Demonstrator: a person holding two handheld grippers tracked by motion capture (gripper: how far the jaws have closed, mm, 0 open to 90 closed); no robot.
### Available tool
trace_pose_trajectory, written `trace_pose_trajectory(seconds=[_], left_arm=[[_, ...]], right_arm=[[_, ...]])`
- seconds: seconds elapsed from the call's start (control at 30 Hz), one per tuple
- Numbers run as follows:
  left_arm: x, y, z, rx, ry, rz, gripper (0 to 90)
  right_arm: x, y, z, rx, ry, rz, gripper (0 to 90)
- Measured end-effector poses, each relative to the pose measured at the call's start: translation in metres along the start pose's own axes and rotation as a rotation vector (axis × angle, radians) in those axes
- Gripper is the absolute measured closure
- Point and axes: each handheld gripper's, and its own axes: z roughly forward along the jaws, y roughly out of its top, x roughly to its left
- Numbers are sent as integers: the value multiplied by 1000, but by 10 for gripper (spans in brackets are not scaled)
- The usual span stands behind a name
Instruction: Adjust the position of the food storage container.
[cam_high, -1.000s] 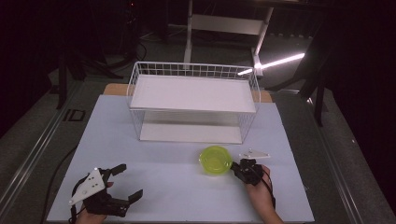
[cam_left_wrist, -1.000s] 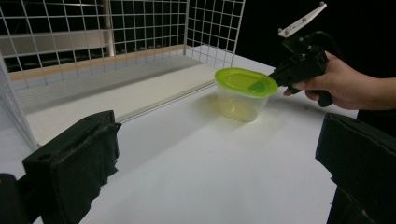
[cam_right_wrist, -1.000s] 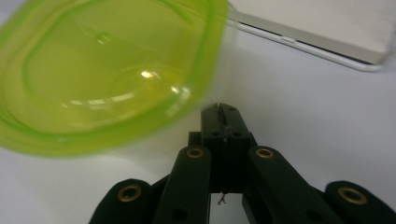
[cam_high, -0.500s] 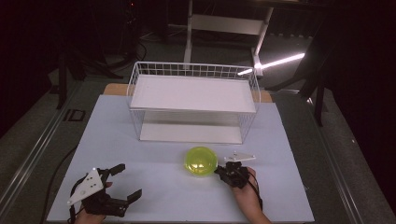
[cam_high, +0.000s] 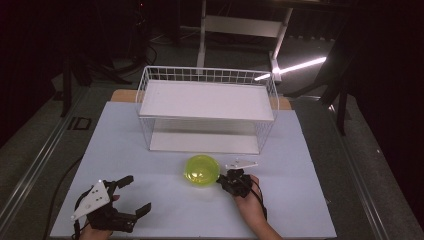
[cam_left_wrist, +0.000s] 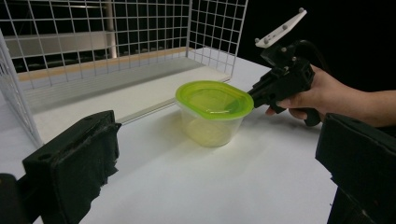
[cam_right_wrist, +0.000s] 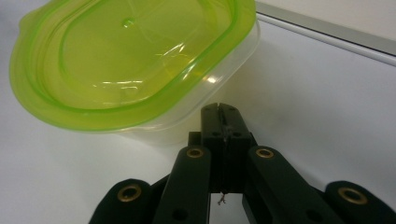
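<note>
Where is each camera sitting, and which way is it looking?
High view: sits above the person's side, looking forward and down at the table, wire rack, left gripper and right gripper, with the hands holding them.
Left gripper view: rides the left gripper, looking between its open jaws at the green-lidded tub and the right hand.
Right gripper view: rides the right gripper, looking along its shut jaws at the tub's side.
All three share the tub.
</note>
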Motion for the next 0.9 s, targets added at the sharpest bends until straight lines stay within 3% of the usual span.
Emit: trace_pose_trajectory(seconds=[0.37, 0.57, 0.77, 0.9], left_arm=[[1, -1, 1, 3, -2, -3, 3], [1, -1, 1, 3, -5, -4, 3], [2, -1, 2, 8, -7, -8, 3], [1, -2, 3, 14, -10, -11, 3]], right_arm=[[10, 10, 12, 1, 27, -17, 900], [11, 9, 13, 5, 11, -17, 890], [10, 4, 2, -9, -15, -2, 757], [12, 2, -10, -25, -20, -17, 663]])
